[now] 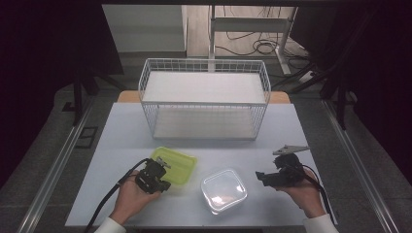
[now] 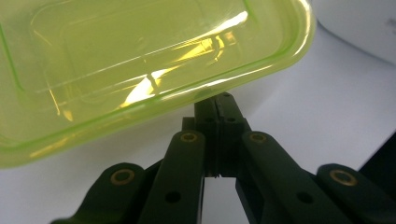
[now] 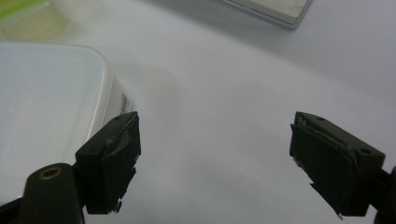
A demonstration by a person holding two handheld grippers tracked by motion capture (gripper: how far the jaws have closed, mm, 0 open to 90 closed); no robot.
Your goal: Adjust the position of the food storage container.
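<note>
A translucent green container lies on the white table, left of a clear square container with a pale lid. A hand holds my left gripper at the green container's near left edge. In the left gripper view its jaws are pressed together, and the tips run under the green container's rim. Whether they pinch the rim I cannot tell. My right gripper rests to the right of the clear container, open, with only bare table between its jaws.
A white wire rack with two shelves stands at the back middle of the table. Bare table stretches between the rack and the containers. Desk legs and cables are on the floor beyond.
</note>
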